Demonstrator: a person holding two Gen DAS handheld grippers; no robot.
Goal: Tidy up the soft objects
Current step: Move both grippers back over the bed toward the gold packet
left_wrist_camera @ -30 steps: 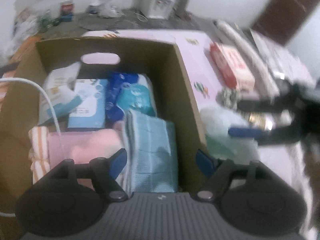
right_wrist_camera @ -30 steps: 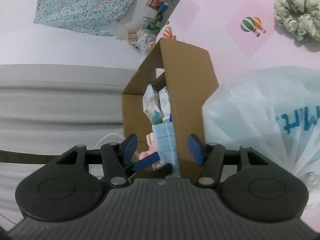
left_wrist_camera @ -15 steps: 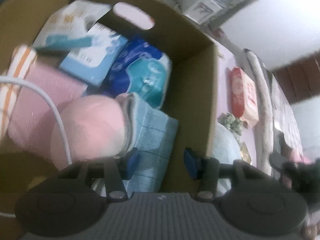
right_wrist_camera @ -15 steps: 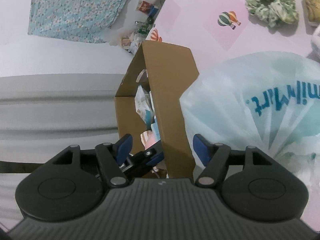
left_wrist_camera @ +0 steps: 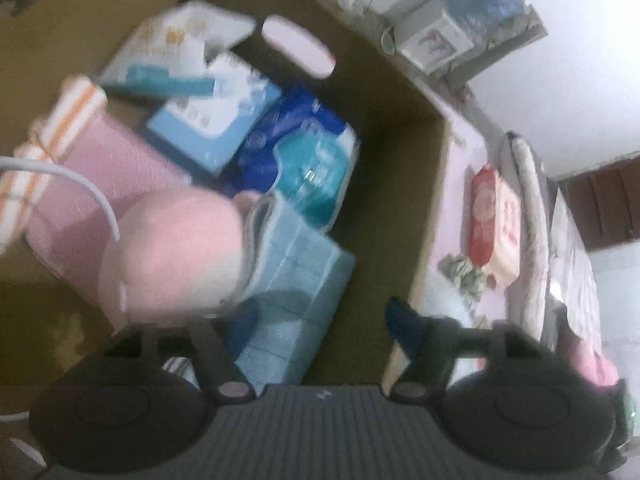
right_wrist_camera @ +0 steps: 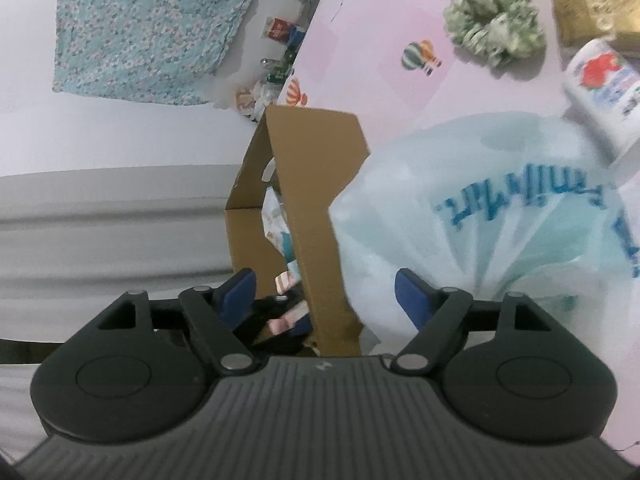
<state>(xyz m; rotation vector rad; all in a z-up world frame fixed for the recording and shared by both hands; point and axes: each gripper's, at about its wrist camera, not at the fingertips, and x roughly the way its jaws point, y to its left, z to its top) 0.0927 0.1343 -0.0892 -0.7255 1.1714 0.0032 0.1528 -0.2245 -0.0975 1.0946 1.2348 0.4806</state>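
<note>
The cardboard box holds a pink towel, a striped cloth, a folded blue cloth, tissue packs and a rounded pink soft object. My left gripper is open over the box, close to the pink soft object and the blue cloth. My right gripper is open above the box's side wall, beside a white plastic bag with blue lettering on the pink sheet.
On the pink sheet lie a green scrunchie, a gold packet and a white pack with red print. A red pack lies beyond the box. A white cable crosses the box.
The left gripper has tilted into the box and its jaws have widened; the rounded pink object came into view. The right gripper has drawn back, bringing the bag and more of the sheet into view.
</note>
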